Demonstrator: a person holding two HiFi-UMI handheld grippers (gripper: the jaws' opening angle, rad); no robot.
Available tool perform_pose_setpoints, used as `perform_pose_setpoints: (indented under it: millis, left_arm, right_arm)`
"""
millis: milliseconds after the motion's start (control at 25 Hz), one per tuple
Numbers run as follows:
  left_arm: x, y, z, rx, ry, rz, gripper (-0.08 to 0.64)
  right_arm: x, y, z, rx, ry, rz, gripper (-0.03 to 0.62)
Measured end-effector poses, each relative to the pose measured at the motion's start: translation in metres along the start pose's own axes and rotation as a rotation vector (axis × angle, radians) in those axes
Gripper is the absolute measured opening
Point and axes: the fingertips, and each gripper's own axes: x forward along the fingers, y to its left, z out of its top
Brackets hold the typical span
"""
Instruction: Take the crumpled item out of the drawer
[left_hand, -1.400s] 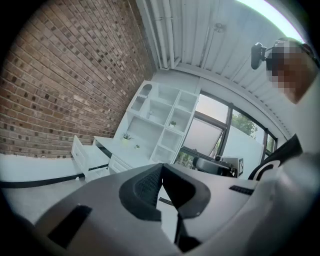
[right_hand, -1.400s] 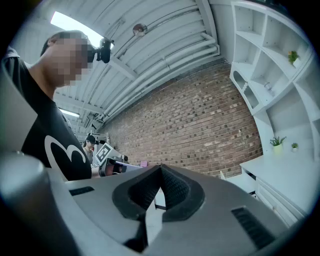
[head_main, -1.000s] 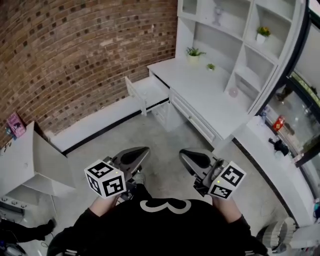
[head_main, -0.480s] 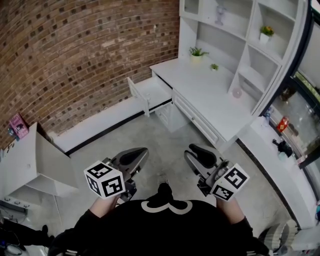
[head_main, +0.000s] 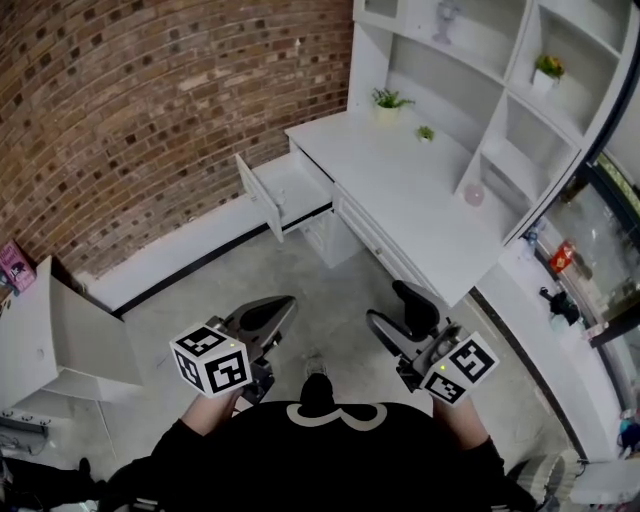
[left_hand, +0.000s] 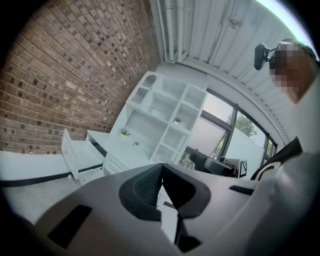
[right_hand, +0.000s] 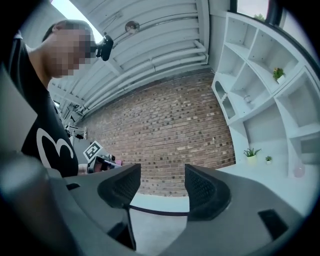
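Now, right gripper (right_hand: 161, 186): my jaws opening, nothing between them.
Left gripper (left_hand: 161, 187): jaws together, empty.
Drawer (head_main: 294, 186): pulled open at the desk (head_main: 400, 190), well apart from me.
Crumpled item: can't make it out from here.
Risk: reaching in unseen, I'd likely clip the drawer front or close on air.

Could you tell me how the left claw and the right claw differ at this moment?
The left claw has its jaws together, while the right claw has its jaws apart and opening. The left claw's view takes in the open drawer, whereas the right claw's view faces the brick wall. Both claws are empty and well short of the drawer.
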Motion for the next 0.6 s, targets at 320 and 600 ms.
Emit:
perform_pose_setpoints:
  millis: [320,600]
  left_arm:
    - [0.078,0.083,0.028,-0.041,0.024,0.013,0.002]
    - [0.117,0.157,0.057,-0.072,0.024,0.057,0.003]
  right_arm:
    - [0.077,-0.103,-0.024,0.054,0.070,-0.022,0.302]
    - [0.158,-0.157,-0.036,0.068,0.142,0.033,0.334]
